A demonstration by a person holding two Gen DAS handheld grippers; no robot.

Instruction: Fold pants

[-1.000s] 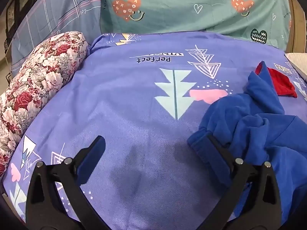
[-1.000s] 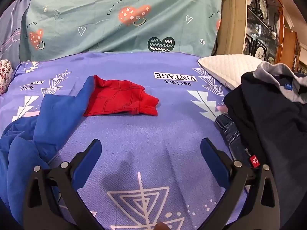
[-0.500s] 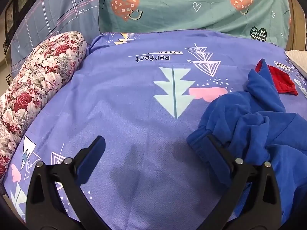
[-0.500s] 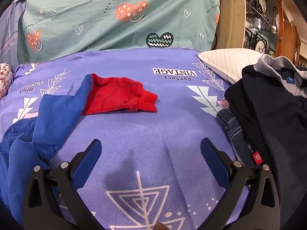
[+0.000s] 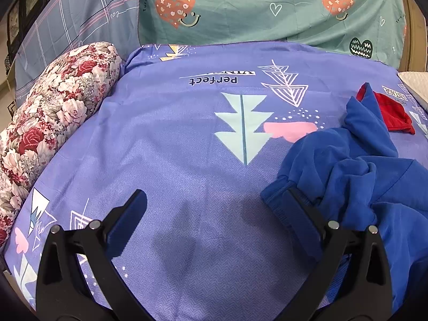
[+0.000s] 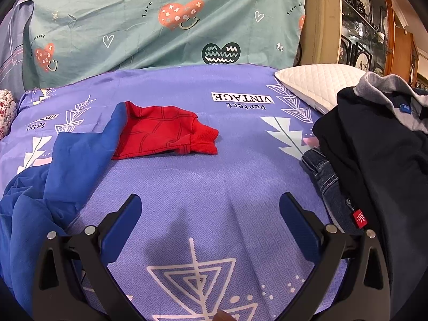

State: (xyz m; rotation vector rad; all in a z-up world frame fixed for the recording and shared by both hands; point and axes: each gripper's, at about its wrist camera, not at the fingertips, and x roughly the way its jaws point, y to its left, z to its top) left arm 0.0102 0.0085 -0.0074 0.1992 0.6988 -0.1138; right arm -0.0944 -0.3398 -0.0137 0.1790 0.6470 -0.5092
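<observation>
Hovering over the lilac printed bedsheet (image 5: 174, 139), we carry both tools with their jaws spread wide and nothing between them. The left gripper (image 5: 214, 214) hangs above bare sheet, its right-hand pad lying against the ribbed edge of the crumpled royal-blue fleece pants (image 5: 355, 176), which look like the garment we are meant to fold. They sit bunched in a heap at the left tool's right side, one section trailing back toward a small red knitted garment (image 6: 163, 133) that seems to be part of the same piece or tucked under it; we cannot tell which. The right gripper (image 6: 211, 216) is poised over open sheet with the blue heap at its left and a stack of dark clothes and blue denim (image 6: 374, 160) at its right.

We judge folding has not begun: the fabric is unspread, no crease is laid. The open stretch between the tools is probably kept free as the place to flatten the pants. The floral bolster pillow (image 5: 53, 117) and white quilted pillow (image 6: 318, 85) sit out at the bed's edges, away from the work. Next we likely need to pinch the ribbed edge and draw it out flat.
</observation>
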